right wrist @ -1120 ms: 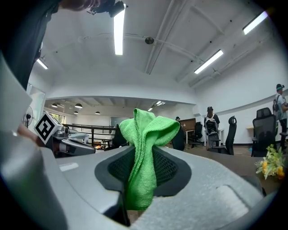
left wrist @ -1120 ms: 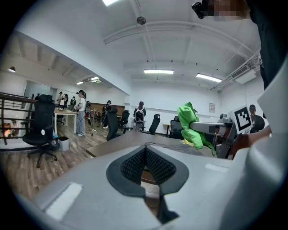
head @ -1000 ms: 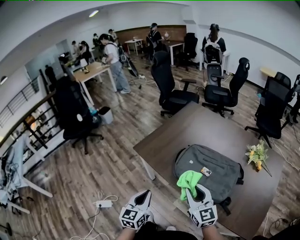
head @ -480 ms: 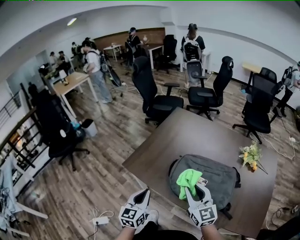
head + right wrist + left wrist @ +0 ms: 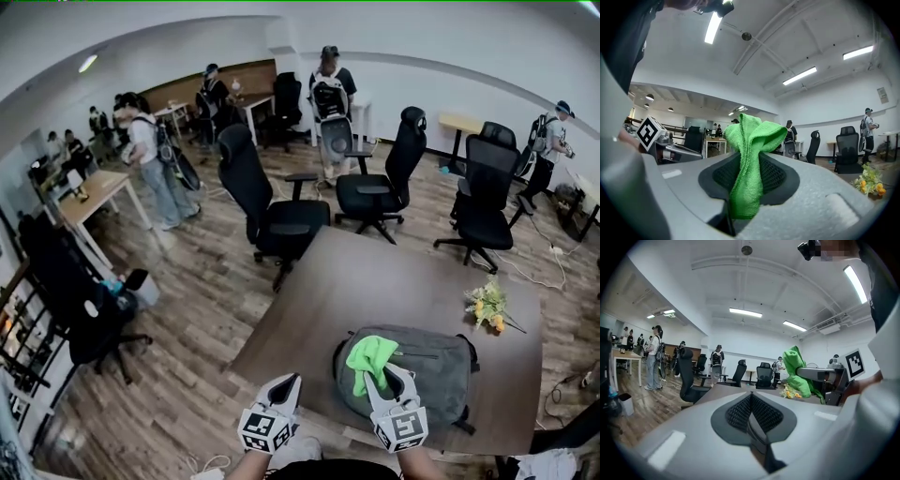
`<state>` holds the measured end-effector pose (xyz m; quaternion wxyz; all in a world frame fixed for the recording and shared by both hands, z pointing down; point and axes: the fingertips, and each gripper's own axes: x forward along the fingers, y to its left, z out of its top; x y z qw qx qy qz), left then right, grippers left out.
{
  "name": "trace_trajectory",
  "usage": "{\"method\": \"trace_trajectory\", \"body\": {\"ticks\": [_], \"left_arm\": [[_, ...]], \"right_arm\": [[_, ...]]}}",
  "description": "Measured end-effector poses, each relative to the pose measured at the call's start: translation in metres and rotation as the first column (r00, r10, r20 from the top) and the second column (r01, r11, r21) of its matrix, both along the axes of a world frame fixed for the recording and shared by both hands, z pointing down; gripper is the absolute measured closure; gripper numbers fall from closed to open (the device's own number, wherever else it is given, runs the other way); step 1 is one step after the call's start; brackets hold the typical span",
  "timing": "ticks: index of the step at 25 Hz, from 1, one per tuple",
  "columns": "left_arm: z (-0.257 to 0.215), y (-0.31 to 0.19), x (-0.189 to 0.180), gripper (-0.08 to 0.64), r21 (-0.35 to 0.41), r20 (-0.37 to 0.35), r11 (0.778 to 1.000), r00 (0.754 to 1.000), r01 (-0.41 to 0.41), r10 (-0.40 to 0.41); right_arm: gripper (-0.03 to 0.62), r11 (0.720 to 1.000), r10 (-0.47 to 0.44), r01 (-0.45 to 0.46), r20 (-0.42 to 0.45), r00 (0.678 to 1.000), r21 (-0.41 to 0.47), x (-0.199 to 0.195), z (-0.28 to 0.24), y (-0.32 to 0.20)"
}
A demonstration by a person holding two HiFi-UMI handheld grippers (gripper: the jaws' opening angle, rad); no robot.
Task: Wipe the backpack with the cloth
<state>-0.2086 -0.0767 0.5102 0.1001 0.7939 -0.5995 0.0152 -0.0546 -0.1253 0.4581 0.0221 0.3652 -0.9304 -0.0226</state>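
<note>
My right gripper [image 5: 386,378] clamps the cloth [image 5: 368,354]; backpack [image 5: 436,370] just ahead, below. Pinch seems shallow, so wiping drag could tug it free.

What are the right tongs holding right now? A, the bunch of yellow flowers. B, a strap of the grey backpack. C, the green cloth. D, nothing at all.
C: in the right gripper view the green cloth is pinched between the closed jaws of the right tongs, its loose end bunched above them.
</note>
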Motion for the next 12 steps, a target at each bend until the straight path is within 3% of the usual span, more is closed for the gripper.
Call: {"method": "trace_trajectory", "body": {"ticks": [9, 12], "left_arm": [[0.02, -0.048, -0.008, 0.545, -0.037, -0.001, 0.983, 0.983, -0.182, 0.182], [0.021, -0.06, -0.004, 0.545, -0.016, 0.006, 0.975, 0.975, -0.223, 0.223]], "right_arm": [[0.482, 0.987, 0.148, -0.151, -0.048, 0.988, -0.057, -0.006, 0.031, -0.031], [0.481, 0.973, 0.205, -0.209, -0.05, 0.977, -0.099, 0.0, 0.042, -0.046]]}}
